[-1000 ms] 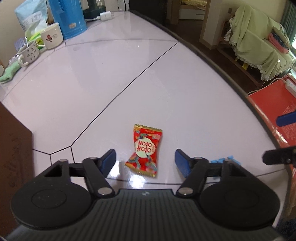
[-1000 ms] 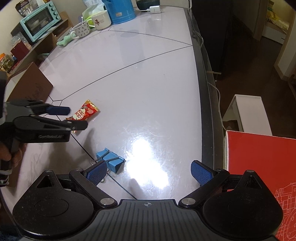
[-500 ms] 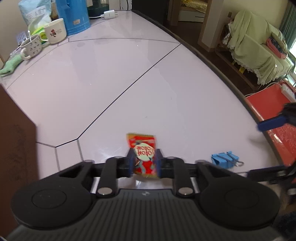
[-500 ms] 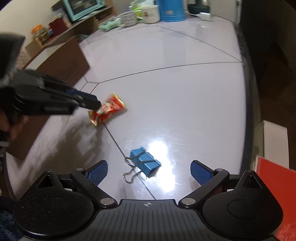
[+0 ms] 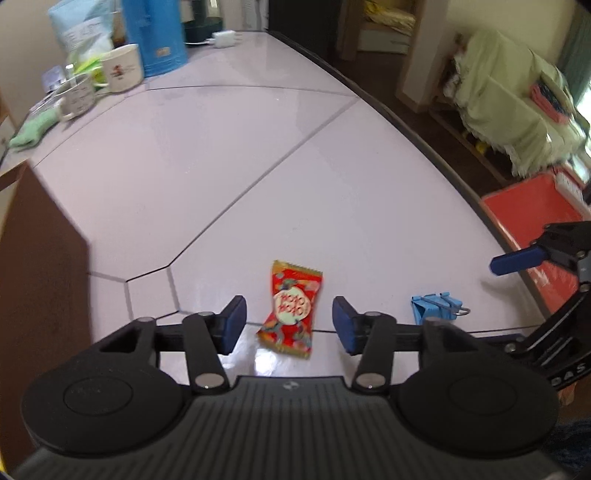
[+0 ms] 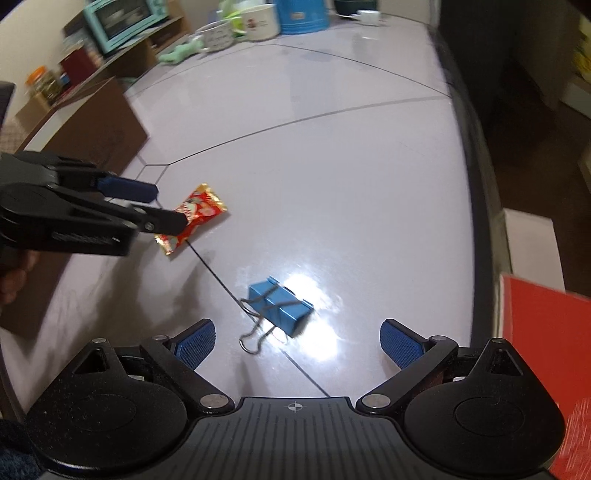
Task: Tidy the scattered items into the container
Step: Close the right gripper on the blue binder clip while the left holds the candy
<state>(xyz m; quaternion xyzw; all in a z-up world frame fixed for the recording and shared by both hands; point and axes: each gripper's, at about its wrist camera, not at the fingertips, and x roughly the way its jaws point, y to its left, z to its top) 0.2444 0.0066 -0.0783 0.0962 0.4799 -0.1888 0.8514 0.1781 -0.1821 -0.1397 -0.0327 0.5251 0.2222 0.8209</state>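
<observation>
A red candy packet [image 5: 291, 310] lies on the pale table between the fingers of my left gripper [image 5: 288, 325], which is open with a gap on each side of the packet. From the right wrist, the same packet [image 6: 199, 214] sits just under the left gripper [image 6: 155, 206]. A blue binder clip [image 6: 279, 306] rests on the table right in front of my open right gripper [image 6: 297, 343], not between its pads. The clip [image 5: 436, 310] lies right of the candy. A brown cardboard box [image 5: 40, 258] stands at the left.
Mugs [image 5: 122, 72], a blue jug [image 5: 155, 37] and a green cloth [image 5: 33, 129] crowd the far left corner. The table's dark edge [image 5: 424, 136] curves along the right, with a red sheet [image 5: 532, 218] beyond it. A teal toaster oven [image 6: 118, 14] sits on a side shelf.
My left gripper, shut on the candy packet half a second ago, has opened and the packet lies on the table. The right gripper has come closer to the binder clip.
</observation>
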